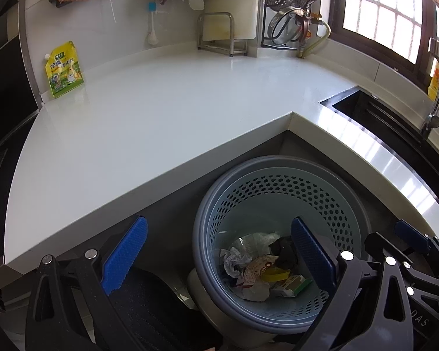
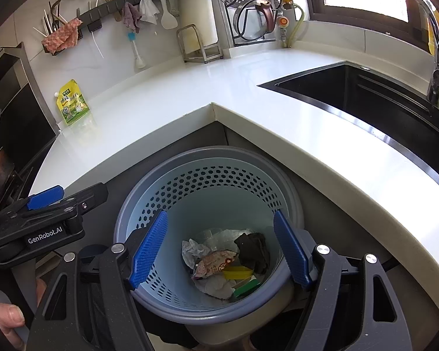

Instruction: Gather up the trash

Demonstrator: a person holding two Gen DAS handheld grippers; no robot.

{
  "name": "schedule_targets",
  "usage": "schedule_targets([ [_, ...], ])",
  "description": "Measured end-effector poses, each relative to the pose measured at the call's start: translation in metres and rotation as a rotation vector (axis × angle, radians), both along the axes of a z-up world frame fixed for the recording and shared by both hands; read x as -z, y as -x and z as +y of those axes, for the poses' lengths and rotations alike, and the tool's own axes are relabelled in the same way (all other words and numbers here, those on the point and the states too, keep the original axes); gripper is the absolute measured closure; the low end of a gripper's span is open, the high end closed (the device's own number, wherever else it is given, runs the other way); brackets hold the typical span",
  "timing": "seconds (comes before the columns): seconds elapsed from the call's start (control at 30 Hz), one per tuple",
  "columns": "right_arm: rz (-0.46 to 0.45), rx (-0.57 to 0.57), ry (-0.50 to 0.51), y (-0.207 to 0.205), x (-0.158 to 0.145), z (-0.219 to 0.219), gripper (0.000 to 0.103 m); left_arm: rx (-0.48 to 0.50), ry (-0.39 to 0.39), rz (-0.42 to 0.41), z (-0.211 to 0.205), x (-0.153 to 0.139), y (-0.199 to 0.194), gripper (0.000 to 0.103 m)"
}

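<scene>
The perforated blue plastic bin (image 2: 207, 234) below the white bench (image 1: 149, 122) already holds crumpled wrappers, so collecting looks largely done. Only a yellow-green pouch (image 1: 64, 70) remains there. Left gripper (image 1: 219, 254) and right gripper (image 2: 219, 251) jaws gape wide, empty.

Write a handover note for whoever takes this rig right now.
Left gripper: open, empty, above the bin.
Right gripper: open, empty, over the bin.
Bin: in the counter's inner corner, holding crumpled paper, a snack wrapper, a dark rag and a small box.
Done: that trash is in.
Left: only a yellow pouch stands on the counter by the wall; check whether it counts as trash.
</scene>
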State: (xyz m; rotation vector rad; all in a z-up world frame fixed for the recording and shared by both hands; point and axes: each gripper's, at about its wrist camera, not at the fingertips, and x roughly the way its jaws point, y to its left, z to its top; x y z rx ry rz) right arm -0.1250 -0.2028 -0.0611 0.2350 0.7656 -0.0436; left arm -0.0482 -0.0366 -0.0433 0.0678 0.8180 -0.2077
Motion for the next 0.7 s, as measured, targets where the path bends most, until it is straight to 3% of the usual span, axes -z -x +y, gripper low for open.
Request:
schedule_targets([
  [0.7,-0.002,0.003,-0.007,0.0033,-0.0012,-0.0007,0.031,0.012,0.000,0.006,-0.0022,0.0017,0.0017,0.006],
])
